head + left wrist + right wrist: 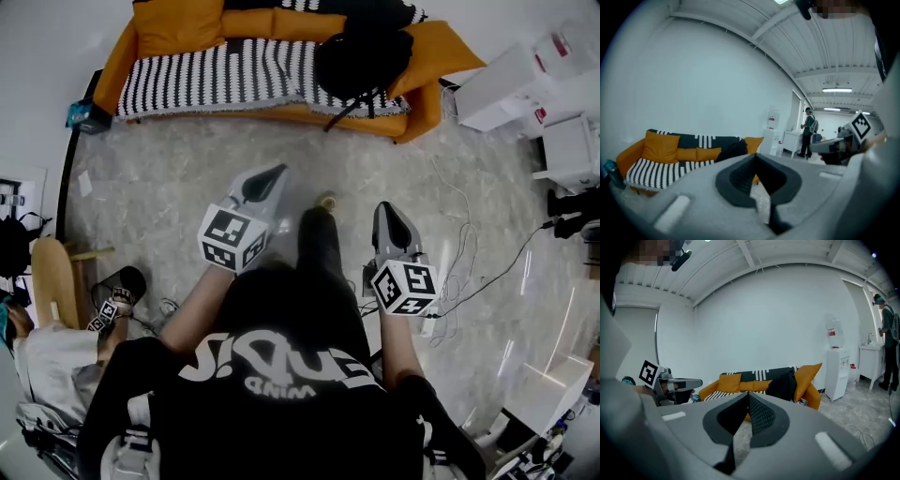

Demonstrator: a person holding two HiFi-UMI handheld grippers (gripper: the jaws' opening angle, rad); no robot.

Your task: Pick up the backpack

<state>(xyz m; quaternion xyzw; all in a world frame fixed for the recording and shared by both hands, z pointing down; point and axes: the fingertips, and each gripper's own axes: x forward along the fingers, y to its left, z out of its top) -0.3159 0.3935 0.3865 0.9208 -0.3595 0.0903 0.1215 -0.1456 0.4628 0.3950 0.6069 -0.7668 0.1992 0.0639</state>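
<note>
A black backpack (361,58) rests on the right end of an orange sofa (427,56) at the top of the head view; a strap hangs over the seat front. The same backpack (732,151) shows far off in the left gripper view, and as a dark shape (782,385) against an orange cushion in the right gripper view. My left gripper (272,174) and right gripper (388,212) are both shut and empty, held over the marble floor well short of the sofa, pointing toward it.
A black-and-white striped blanket (216,75) covers the sofa seat. White boxes and a cabinet (525,84) stand at the right, with cables (469,253) trailing over the floor. A wooden chair and bags (56,281) sit at the left. A person (807,131) stands far off by a white counter.
</note>
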